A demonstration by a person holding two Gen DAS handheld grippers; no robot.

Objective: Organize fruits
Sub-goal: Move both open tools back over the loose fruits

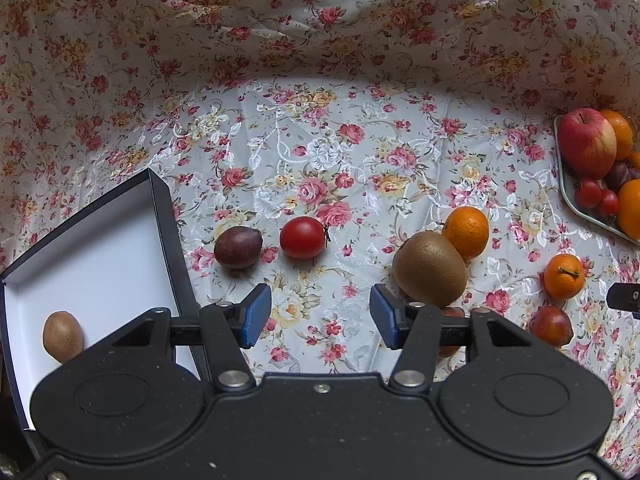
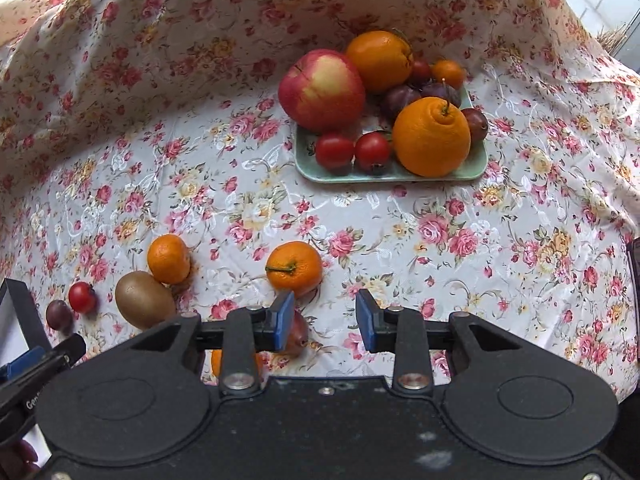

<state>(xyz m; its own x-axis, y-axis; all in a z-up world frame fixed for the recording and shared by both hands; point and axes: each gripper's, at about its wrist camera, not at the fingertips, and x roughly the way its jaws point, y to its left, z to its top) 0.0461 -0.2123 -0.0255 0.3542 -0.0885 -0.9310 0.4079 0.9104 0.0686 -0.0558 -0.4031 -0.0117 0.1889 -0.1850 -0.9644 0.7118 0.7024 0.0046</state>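
Note:
My left gripper point(image 1: 320, 316) is open and empty above the floral cloth. Ahead of it lie a dark plum point(image 1: 238, 247), a red tomato point(image 1: 303, 237), a large kiwi point(image 1: 430, 269) touching a mandarin point(image 1: 466, 232), another mandarin point(image 1: 564, 276) and a reddish plum point(image 1: 552, 325). A dark box with a white inside point(image 1: 100, 248) at the left holds a small kiwi point(image 1: 62, 336). My right gripper point(image 2: 325, 320) is open and empty just behind a stemmed mandarin point(image 2: 294, 268); a reddish plum point(image 2: 299, 334) lies by its left finger. A green tray point(image 2: 392, 176) holds an apple point(image 2: 322, 90), oranges, tomatoes and plums.
The floral cloth rises as a draped wall behind the table. In the right wrist view the kiwi point(image 2: 145, 299), a mandarin point(image 2: 169, 258), the tomato point(image 2: 82, 297) and dark plum point(image 2: 59, 314) lie at the left, next to the box edge point(image 2: 20, 312). A dark object point(image 2: 634, 268) sits at the right edge.

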